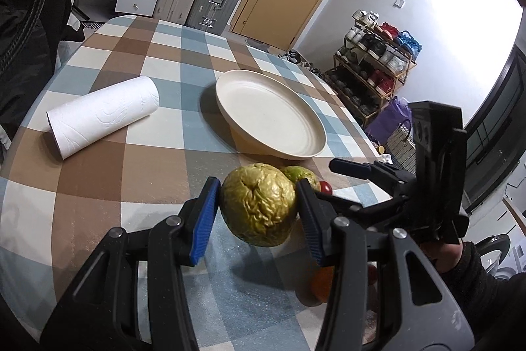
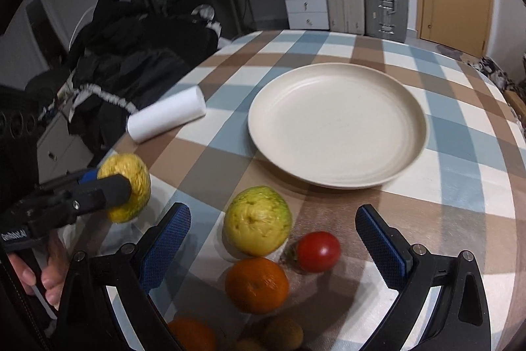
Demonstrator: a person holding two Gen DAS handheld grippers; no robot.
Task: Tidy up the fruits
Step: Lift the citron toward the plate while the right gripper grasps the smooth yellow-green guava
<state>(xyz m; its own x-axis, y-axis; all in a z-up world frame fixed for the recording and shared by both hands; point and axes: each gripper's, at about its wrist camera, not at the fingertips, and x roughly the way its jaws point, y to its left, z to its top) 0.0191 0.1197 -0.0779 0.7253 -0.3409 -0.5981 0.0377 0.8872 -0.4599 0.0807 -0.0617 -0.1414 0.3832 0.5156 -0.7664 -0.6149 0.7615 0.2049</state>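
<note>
The round table, under a checked cloth, carries everything. A cream plate sits toward its far right side and holds nothing. A paper towel roll lies on its side near the left edge, well apart from the plate.

The fruit is grouped at the near edge: a yellow-green guava, an orange just in front of it, a red tomato beside both, and, cut off by the frame, a second orange and what look like kiwis.

The left gripper is clamped on a wrinkled yellow-green fruit and holds it clear of the cloth, near-left of the plate. The right gripper has its jaws wide apart and nothing between the pads (it hangs over the guava and tomato).

Judgement: the step in hand is carrying the first fruit to the plate. The next move calls for bringing the left gripper over the plate, lowering it, and only then releasing, since a round fruit may roll. The right gripper looks placed to take the guava
</note>
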